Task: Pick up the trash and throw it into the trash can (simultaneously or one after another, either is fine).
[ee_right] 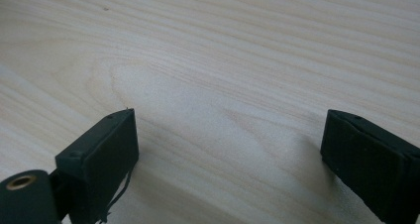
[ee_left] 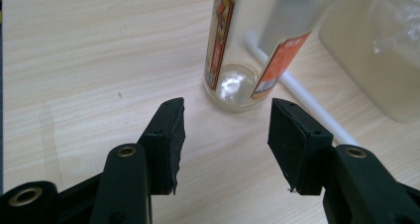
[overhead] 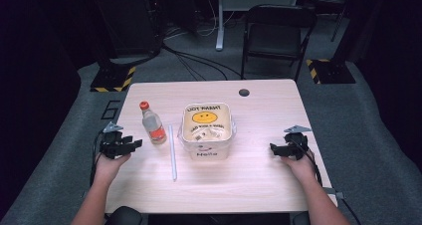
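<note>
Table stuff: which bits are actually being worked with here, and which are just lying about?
In use, judging by the left gripper aimed at it:
- clear bottle, orange cap

Lying about for now:
- white straw
- smiley-face tub
- folding chair

We saw bare table (overhead: 259, 170) across the lower middle of the high view, between the left gripper (overhead: 130, 146) and the right gripper (overhead: 274, 149). Just right of the left gripper stood the bottle (overhead: 152, 124), upright, blocking the way. Beside it the straw (overhead: 172, 153) lay lengthwise, and the tub (overhead: 206, 130) filled the centre. The right gripper had open wood all around it.
</note>
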